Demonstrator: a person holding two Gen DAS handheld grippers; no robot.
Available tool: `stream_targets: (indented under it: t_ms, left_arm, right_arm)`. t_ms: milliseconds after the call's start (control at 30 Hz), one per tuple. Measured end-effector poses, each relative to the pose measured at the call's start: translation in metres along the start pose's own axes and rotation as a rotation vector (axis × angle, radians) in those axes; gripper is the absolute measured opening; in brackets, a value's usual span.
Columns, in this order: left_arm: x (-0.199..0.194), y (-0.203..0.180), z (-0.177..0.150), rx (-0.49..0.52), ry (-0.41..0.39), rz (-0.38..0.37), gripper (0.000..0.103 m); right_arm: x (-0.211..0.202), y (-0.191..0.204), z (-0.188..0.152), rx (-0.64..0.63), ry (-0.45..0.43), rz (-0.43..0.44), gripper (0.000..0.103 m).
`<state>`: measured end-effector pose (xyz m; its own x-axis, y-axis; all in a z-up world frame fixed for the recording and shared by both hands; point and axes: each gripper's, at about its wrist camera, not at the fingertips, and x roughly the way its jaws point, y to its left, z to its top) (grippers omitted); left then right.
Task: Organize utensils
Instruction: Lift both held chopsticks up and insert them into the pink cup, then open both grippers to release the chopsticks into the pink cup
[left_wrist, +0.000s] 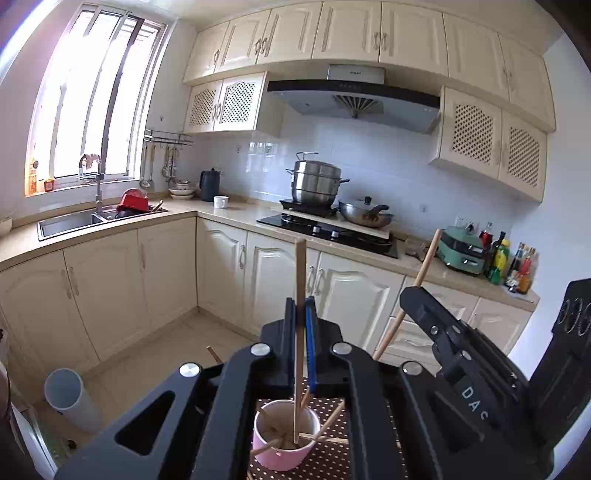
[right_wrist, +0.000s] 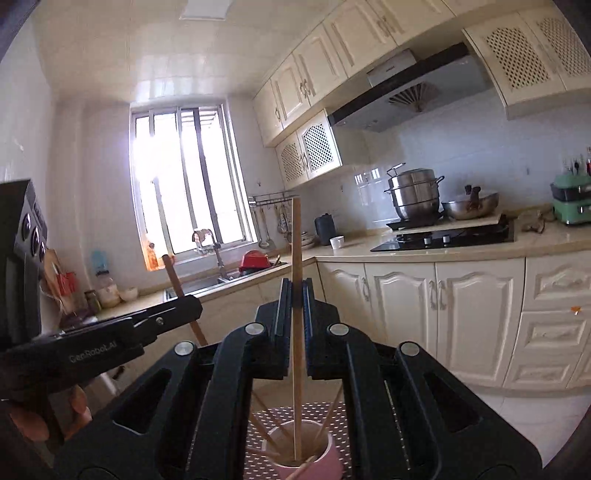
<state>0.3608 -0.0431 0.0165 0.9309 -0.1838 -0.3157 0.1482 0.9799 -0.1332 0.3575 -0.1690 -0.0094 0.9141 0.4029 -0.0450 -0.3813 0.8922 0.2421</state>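
My left gripper (left_wrist: 300, 304) is shut on a wooden chopstick (left_wrist: 300, 266) that stands almost upright, its lower end inside the pink cup (left_wrist: 284, 454). The cup holds several more chopsticks and stands on a brown polka-dot mat (left_wrist: 328, 459). To the right, my right gripper (left_wrist: 410, 295) grips a second, slanting chopstick (left_wrist: 428, 254). In the right wrist view my right gripper (right_wrist: 295, 286) is shut on its chopstick (right_wrist: 295, 236), which reaches down into the pink cup (right_wrist: 332, 461). At the left of that view, my left gripper (right_wrist: 188, 304) holds its chopstick (right_wrist: 173, 277).
Beyond the grippers an L-shaped kitchen counter (left_wrist: 229, 216) carries a sink (left_wrist: 70, 221), a hob with a steel pot (left_wrist: 316, 184) and a wok (left_wrist: 365, 214). A grey tube (left_wrist: 70, 398) stands on the floor at left. A person's hand (right_wrist: 37, 417) holds the left gripper.
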Motion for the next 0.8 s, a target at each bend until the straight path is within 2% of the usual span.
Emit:
stream_targets:
  t_ms: [400, 800]
  left_arm:
    - [0.033, 0.002, -0.032, 0.019, 0.076, -0.008, 0.005]
    - [0.043, 0.004, -0.06, 0.033, 0.142, -0.021, 0.005]
  right_arm:
    - [0.008, -0.015, -0.023, -0.006, 0.029, -0.009, 0.006]
    - [0.016, -0.02, -0.059, 0.003, 0.167, 0.022, 0.006]
